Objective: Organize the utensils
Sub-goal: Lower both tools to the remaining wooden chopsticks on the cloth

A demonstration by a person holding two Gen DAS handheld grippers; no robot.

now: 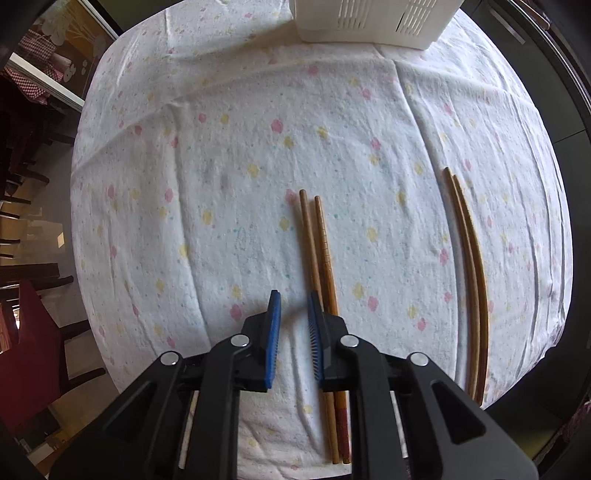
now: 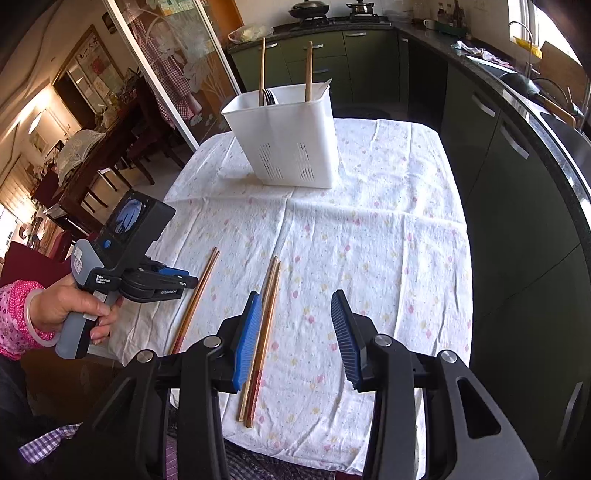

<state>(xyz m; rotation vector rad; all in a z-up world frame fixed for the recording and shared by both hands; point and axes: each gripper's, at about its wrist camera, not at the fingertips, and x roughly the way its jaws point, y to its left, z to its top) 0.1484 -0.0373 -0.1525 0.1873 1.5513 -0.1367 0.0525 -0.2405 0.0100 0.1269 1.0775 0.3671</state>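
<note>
L gripper, jaws narrowly apart, empty; pair of brown wooden chopsticks lies on floral cloth just right of it, long axis along fingers. R gripper wide apart, empty, beside second brown chopstick pair.

We are seeing smooth wooden chopsticks ahead of the right claw, lying on wrinkled matt cloth, beyond them a white plastic caddy.

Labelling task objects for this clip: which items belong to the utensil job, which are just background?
Job:
- two pairs of brown wooden chopsticks on the cloth
- white slotted plastic utensil holder

Background:
- floral white tablecloth
- black wok on the stove
</note>
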